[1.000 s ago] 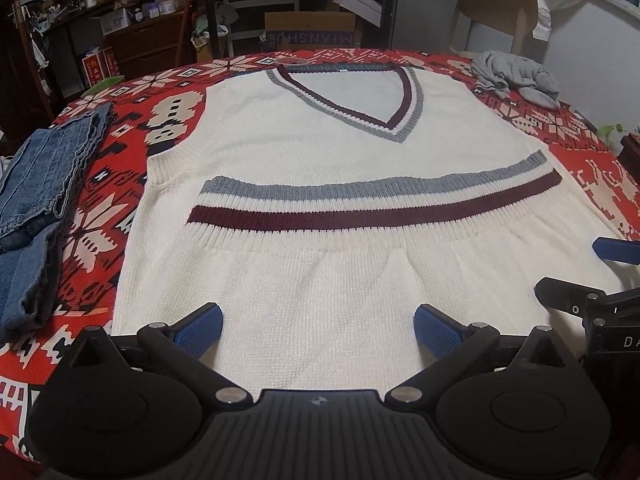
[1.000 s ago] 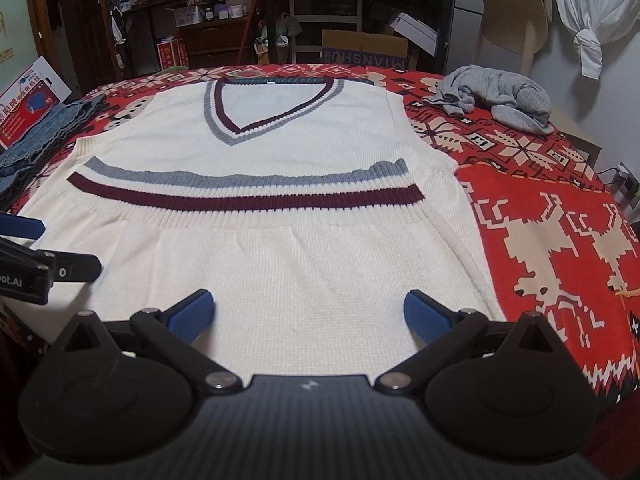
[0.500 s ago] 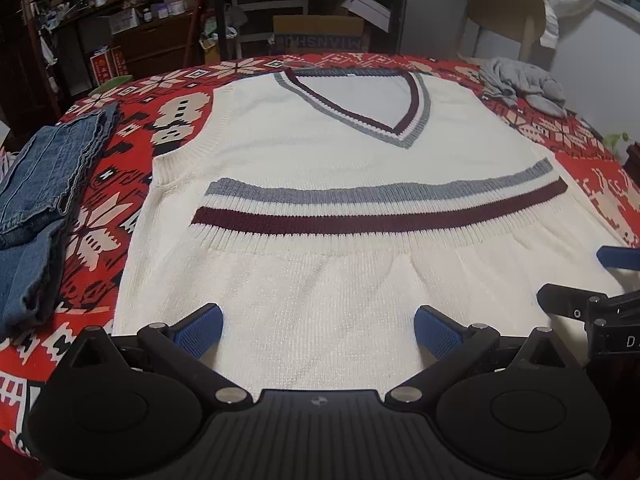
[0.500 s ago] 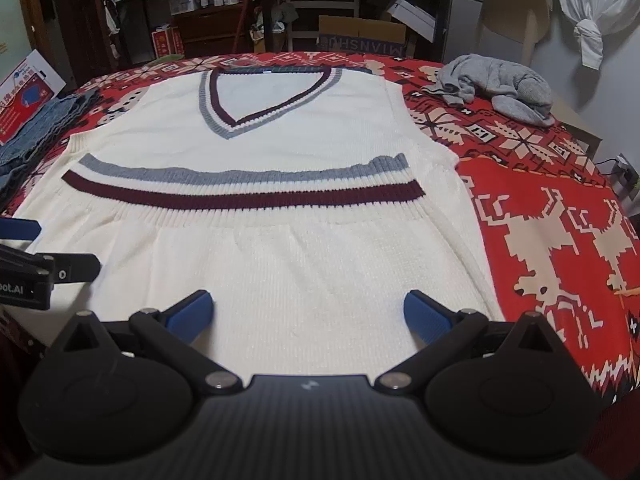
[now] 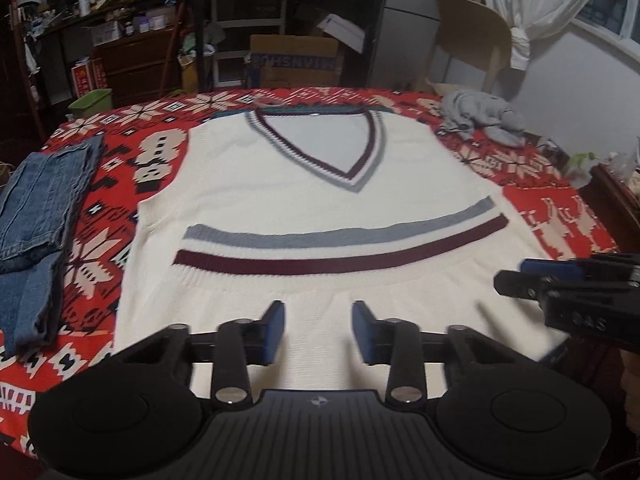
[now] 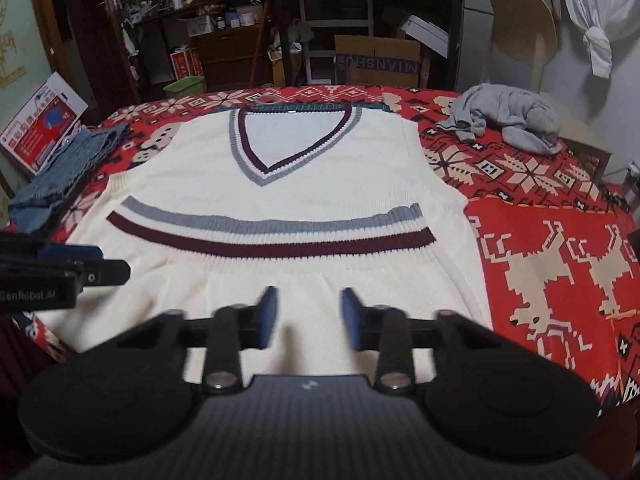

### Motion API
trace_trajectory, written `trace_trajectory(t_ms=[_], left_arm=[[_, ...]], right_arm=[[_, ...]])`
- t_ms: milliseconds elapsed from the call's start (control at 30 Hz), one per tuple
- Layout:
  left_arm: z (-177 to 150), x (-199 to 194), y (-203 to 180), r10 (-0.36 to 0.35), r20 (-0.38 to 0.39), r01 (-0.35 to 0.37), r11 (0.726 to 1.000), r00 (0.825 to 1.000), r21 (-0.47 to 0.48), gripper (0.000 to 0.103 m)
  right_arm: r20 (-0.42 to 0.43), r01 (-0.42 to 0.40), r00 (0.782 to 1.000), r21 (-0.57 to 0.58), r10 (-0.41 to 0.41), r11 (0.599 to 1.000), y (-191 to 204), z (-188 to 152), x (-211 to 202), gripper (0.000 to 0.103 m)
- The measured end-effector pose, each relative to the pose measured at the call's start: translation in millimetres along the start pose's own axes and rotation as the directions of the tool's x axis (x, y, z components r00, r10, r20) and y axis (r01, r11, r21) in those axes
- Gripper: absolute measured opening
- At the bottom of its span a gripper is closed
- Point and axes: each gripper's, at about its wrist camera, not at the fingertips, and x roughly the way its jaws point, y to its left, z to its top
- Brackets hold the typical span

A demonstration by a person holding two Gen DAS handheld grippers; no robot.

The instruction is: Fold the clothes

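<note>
A cream knit V-neck vest lies flat on the red patterned tablecloth, neck away from me. Grey and maroon stripes cross its middle, and a plain cream panel lies nearer me. My left gripper hovers over the near left part of that panel, its blue pads a narrow gap apart with nothing between them. My right gripper hangs over the near right part in the same way. Each shows in the other's view: the right gripper and the left gripper.
Folded blue jeans lie along the table's left edge. A crumpled grey garment sits at the far right. Beyond the table stand a wooden chair, a cardboard box and cluttered shelves.
Both grippers' fingers have come much closer together, from wide apart to a narrow gap. Both views have risen and pulled back slightly; the vest has not moved.
</note>
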Motion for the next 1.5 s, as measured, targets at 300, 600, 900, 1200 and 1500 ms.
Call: trace_trajectory(t_ms=[300,600,900,1200,1500], left_arm=[[-5,32,11,0.007,-0.071,-0.011,0.998,0.997,-0.056,0.009],[-5,35,23,-0.002,-0.073,-0.004,0.997,0.997,-0.082,0.01],[-7,16,39,0.01,-0.057,-0.015,0.996,0.998,-0.093,0.009],[-13,25,50,0.022,-0.078,-0.031,0.992,0.997,-0.12,0.009],[-15,23,49,0.02,-0.072,-0.028,0.993,0.997,-0.113,0.01]], right_arm=[[-0.023,0.042,0.999,0.006,-0.042,0.999,-8,2,36,0.001],[-0.035,0.058,0.998,0.035,-0.056,0.998,-13,11,54,0.0],[-0.065,0.053,0.997,0.029,-0.051,0.998,-26,-9,21,0.003],[-0.049,0.078,0.996,0.002,-0.078,0.997,-19,5,45,0.004],[-0.048,0.067,0.997,0.009,-0.067,0.998,-24,9,33,0.004]])
